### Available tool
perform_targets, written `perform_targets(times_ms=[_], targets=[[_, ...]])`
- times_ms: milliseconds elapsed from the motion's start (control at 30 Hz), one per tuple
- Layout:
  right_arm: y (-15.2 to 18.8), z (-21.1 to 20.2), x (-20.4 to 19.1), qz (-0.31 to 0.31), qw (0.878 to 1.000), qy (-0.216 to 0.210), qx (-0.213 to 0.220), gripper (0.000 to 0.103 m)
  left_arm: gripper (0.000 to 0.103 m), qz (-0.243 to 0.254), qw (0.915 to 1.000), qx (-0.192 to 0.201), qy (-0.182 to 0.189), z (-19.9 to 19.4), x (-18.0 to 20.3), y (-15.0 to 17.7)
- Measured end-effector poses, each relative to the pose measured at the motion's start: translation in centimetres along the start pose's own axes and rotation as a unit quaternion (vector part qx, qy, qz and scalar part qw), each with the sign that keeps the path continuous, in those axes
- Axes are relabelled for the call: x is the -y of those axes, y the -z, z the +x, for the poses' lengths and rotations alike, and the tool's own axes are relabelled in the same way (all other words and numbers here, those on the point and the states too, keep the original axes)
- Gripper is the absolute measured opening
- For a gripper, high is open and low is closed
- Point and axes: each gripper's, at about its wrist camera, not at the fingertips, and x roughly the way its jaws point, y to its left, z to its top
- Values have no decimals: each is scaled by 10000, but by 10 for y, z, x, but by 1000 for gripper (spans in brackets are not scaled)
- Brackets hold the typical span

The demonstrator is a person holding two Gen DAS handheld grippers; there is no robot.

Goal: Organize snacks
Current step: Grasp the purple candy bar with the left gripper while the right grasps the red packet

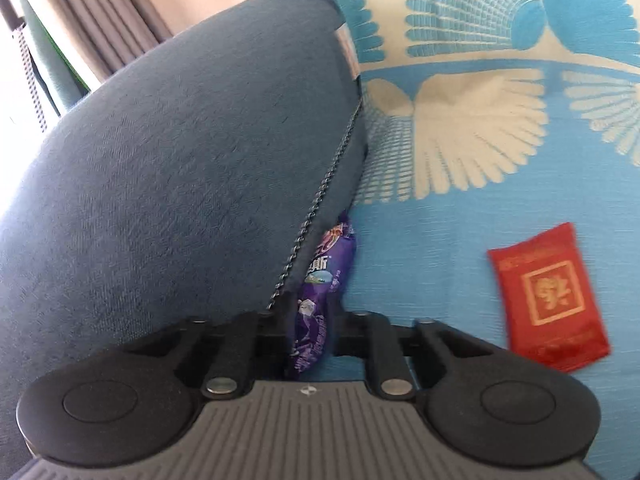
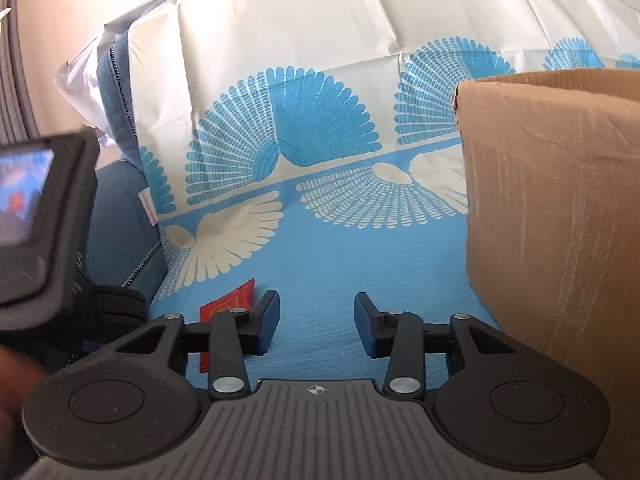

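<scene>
In the left wrist view a purple snack packet (image 1: 320,280) stands wedged between the dark blue cushion (image 1: 180,168) and the blue patterned sofa cover (image 1: 420,248). My left gripper (image 1: 310,336) sits around the packet's lower end; its fingertips are hidden, so I cannot tell if it grips. A red snack packet (image 1: 548,296) lies flat on the cover to the right. In the right wrist view my right gripper (image 2: 318,326) is open and empty above the cover, with the red packet (image 2: 230,306) partly hidden behind its left finger.
A brown cardboard box (image 2: 560,208) stands on the sofa at the right of the right gripper. The left gripper's body and camera screen (image 2: 36,216) fill the left edge. The white and blue sofa back (image 2: 320,80) rises behind.
</scene>
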Motion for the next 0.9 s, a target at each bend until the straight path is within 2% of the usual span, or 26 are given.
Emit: perform_targets(times_ms=[100,233,333,367,467,567,633,700,733,800,900], targets=[[2,-3,-1,-50,9999,-88,0,48,13,123,9998,156,-19,-3,4,6],[2,-3,-3,-169,9997,-136,-66,52,9,-524,9954,150,782,-21,-24,1],[3,-1,-8,-314,9993,-149,-151,61,9,-1229,9784,-180,1652,-38,-56,5],[3,0,-10,-382,9989,-178,-193,64,9,-1450,9703,-337,1905,-44,-67,10],[3,1,-15,-539,9981,-205,-231,67,10,-1919,9533,-673,2233,-66,-93,36],[2,-1,-20,-591,9977,90,-318,68,11,-2256,9299,-1179,2655,-79,-104,65],[-2,-3,-20,-421,9972,191,-591,68,13,-2533,9137,-1570,2762,-72,-109,75],[-10,-6,-24,-353,9961,296,-759,68,23,-2796,9000,-1786,2827,-62,-112,78],[-14,-5,-28,-408,9954,301,-813,68,28,-2782,8988,-1813,2862,-62,-111,78],[-22,3,-40,-623,9927,265,-1001,70,28,-2747,8965,-1892,2917,-63,-107,78],[-30,26,-61,-1016,9853,190,-1358,71,28,-2989,8844,-2091,2912,-58,-106,84]])
